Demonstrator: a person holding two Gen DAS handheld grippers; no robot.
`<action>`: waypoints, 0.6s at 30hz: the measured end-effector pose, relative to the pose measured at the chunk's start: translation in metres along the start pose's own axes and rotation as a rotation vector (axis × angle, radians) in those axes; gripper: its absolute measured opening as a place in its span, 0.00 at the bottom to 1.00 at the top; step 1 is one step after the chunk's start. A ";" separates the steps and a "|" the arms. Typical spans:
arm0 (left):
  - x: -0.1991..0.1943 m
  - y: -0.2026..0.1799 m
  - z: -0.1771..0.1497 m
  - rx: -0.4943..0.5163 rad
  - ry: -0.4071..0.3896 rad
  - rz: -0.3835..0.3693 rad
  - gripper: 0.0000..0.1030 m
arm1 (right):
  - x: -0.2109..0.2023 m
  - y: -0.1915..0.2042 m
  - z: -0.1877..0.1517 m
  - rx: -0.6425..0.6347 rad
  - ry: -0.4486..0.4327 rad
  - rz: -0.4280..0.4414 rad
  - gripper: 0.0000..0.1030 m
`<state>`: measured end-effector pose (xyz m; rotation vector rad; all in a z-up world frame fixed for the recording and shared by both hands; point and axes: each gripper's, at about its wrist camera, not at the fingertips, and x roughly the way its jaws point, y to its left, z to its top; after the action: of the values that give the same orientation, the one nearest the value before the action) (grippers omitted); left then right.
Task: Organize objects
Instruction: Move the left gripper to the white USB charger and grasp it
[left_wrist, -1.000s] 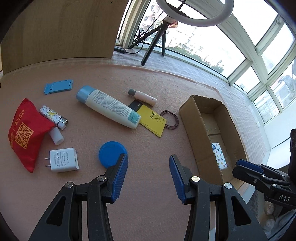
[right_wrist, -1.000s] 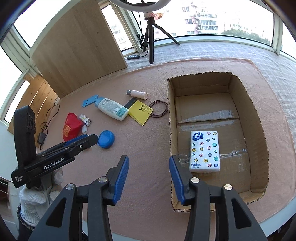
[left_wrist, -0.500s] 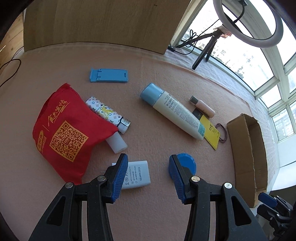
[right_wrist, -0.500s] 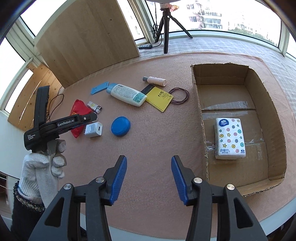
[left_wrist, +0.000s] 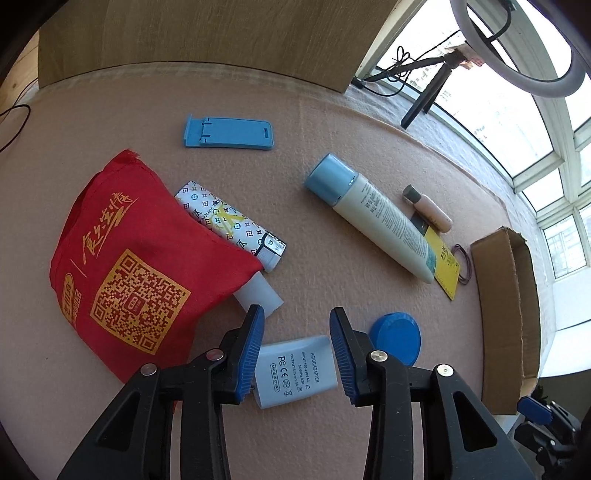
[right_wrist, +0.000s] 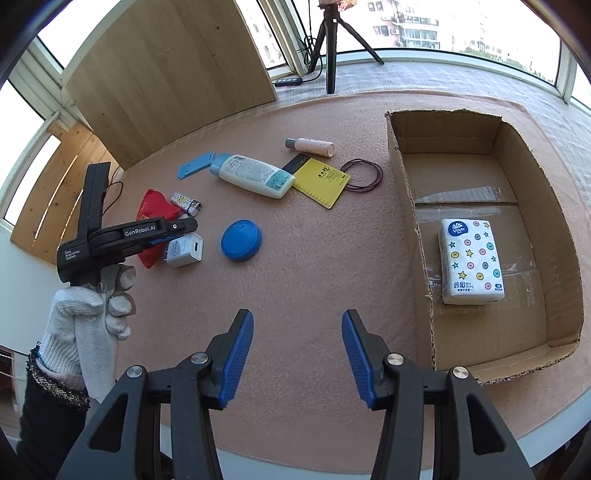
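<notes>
Pink felt covers the table (right_wrist: 314, 295) where our scattered things lie. We hold the left gripper (left_wrist: 296, 354) low over the white AC/DC adapter (left_wrist: 295, 373), its blue-padded jaws spread wide with the adapter lying between them; neither pad visibly presses on it. In the right wrist view the same gripper (right_wrist: 173, 236) reaches in from the left, gripped by our gloved left hand (right_wrist: 92, 314), its tip just above the adapter (right_wrist: 184, 250).

Our right gripper (right_wrist: 297, 360) hangs released above bare felt, jaws parted and holding nothing, near the cardboard box (right_wrist: 410, 206). Inside that box a tissue pack (right_wrist: 471, 260) printed with stars and dots lies flat on the bottom.

Just beside the adapter sits a round blue lid (left_wrist: 395, 338), and on the other side a red pouch (left_wrist: 136, 266) with a gold QR code. A patterned lighter (left_wrist: 229, 225) and a small white cap (left_wrist: 258, 293) poke out from under the pouch's edge. Farther off lie a blue phone stand (left_wrist: 229, 133), a white lotion bottle (left_wrist: 373, 214) with a pale blue cap, a small peach tube (left_wrist: 428, 208), a yellow card (left_wrist: 445, 266) partly under the bottle, and dark hair ties (left_wrist: 464, 264) looped near the box (left_wrist: 506, 314). A tripod (right_wrist: 330, 40) stands by the windows.
</notes>
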<state>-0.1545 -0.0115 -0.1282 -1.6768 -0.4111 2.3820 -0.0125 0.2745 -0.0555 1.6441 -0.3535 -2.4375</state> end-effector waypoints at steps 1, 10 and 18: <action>0.001 0.000 -0.001 0.002 0.003 0.000 0.38 | 0.001 0.001 0.001 -0.002 0.002 0.001 0.45; -0.004 0.001 -0.020 -0.004 0.020 -0.032 0.36 | 0.011 0.010 0.007 -0.026 0.014 0.014 0.45; -0.017 0.008 -0.042 -0.039 0.009 -0.066 0.36 | 0.019 0.019 0.011 -0.051 0.030 0.032 0.45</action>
<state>-0.1095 -0.0196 -0.1288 -1.6633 -0.5065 2.3332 -0.0295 0.2519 -0.0632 1.6397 -0.3088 -2.3760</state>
